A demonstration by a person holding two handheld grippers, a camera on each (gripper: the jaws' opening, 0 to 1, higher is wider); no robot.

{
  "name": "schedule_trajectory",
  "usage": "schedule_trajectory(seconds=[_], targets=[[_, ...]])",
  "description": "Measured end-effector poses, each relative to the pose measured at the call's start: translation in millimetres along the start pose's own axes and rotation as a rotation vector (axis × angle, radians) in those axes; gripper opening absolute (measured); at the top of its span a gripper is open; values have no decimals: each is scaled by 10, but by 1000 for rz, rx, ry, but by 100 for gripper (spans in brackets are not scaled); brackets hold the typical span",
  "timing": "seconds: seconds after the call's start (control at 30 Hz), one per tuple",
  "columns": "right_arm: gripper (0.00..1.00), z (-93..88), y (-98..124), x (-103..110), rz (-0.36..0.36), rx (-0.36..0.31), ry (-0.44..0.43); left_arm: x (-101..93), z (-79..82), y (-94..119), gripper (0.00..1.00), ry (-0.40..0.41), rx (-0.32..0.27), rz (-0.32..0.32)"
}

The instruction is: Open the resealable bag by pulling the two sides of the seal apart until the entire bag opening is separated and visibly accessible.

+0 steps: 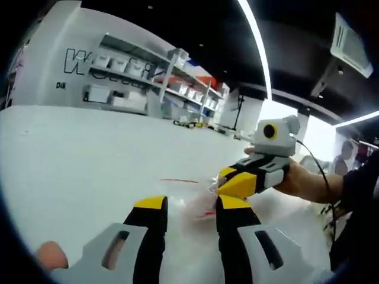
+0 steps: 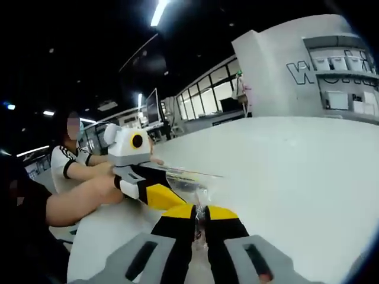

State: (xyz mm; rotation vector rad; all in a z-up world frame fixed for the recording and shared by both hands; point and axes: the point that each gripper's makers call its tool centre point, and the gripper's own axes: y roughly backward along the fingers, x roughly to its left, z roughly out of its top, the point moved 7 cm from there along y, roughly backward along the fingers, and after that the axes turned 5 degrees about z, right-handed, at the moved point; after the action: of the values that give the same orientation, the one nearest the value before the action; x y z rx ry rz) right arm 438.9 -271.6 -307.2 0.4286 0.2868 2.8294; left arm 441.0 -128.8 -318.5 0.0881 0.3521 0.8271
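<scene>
The resealable bag (image 2: 188,179) is clear film, hard to see against the white table (image 2: 308,189). It hangs just above the table, between the two grippers. My right gripper (image 2: 201,214) has its jaws nearly together, shut on the bag's near edge. In the left gripper view the right gripper (image 1: 220,182) comes in from the right, pinching a crumpled bit of the bag (image 1: 213,186). A thin red line (image 1: 179,180) shows on the film. My left gripper (image 1: 192,204) is open with its jaws wide apart, and faint film lies between them. In the right gripper view the left gripper (image 2: 159,188) is beside the bag.
The wide white table (image 1: 89,154) runs back to a grey wall with shelves of boxes (image 1: 148,77). A hand and a forearm (image 1: 308,180) hold the right gripper. A seated person (image 2: 71,160) is at the table's far left end.
</scene>
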Motion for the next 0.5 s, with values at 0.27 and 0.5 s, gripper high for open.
schedule_trajectory(seconds=[0.27,0.5], targets=[[3,-44,12,59,15,-9,40,-77,-1,29,24,-38,-27,-24],[8,-77,33,117,21,-16,85,-155,61,58,15,-124,-54,-41]])
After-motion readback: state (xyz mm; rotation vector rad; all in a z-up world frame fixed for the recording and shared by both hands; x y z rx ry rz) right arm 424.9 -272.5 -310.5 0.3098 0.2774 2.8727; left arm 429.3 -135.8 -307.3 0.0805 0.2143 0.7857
